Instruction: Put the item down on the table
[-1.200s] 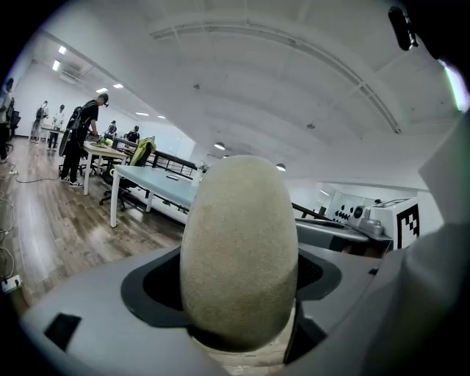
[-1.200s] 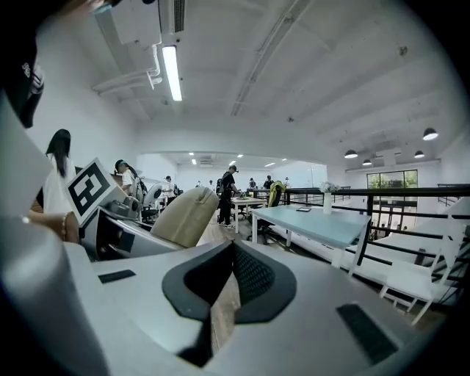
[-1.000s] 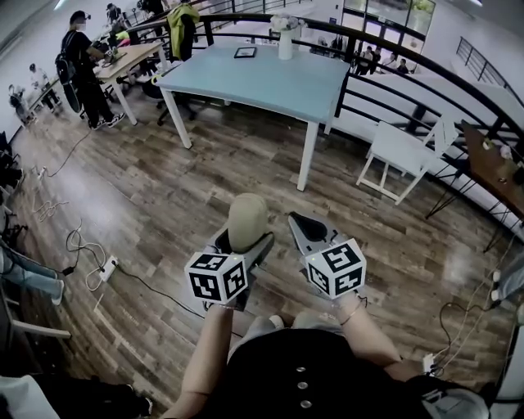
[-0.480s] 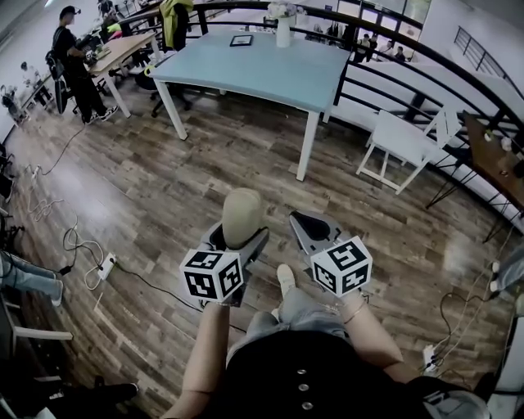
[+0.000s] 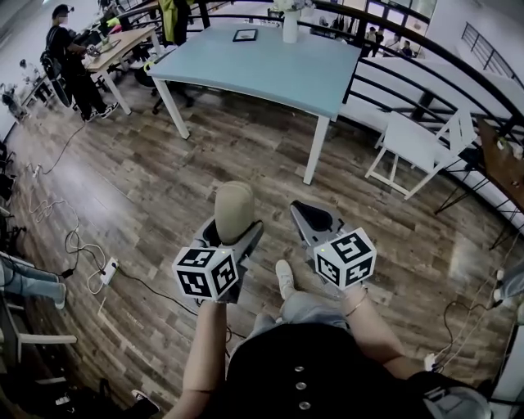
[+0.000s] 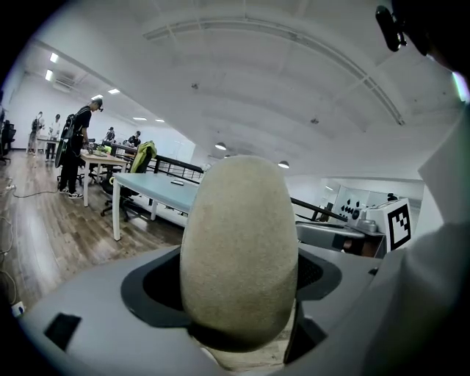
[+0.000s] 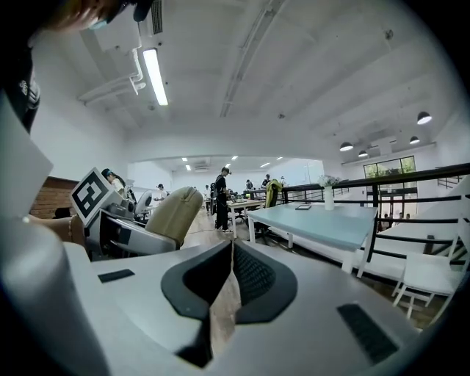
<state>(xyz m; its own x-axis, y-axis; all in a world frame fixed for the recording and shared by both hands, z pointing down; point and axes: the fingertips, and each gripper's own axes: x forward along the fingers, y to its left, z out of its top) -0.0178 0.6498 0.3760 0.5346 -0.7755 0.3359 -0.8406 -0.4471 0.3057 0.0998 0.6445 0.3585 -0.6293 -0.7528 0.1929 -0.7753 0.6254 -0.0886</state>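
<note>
A beige egg-shaped item (image 5: 234,211) stands upright between the jaws of my left gripper (image 5: 233,235), which is shut on it. The item (image 6: 239,250) fills the middle of the left gripper view. My right gripper (image 5: 310,218) hangs beside it, jaws together and holding nothing; its own view shows the closed gripper (image 7: 224,283) with the item (image 7: 176,213) off to its left. Both are carried above the wood floor. The light blue table (image 5: 270,69) stands ahead, some way off, and shows as the table (image 7: 323,220) in the right gripper view.
A white vase (image 5: 291,24) and a dark tablet (image 5: 245,35) sit at the table's far end. A black railing (image 5: 385,78) and a small white stand (image 5: 417,143) are to the right. Cables and a power strip (image 5: 106,270) lie on the floor at left. A person (image 5: 70,49) stands at another desk.
The person carrying the grippers has stepped forward, and a shoe now shows below them. The left gripper has drifted slightly left and up, still holding the item. The right gripper stays shut.
</note>
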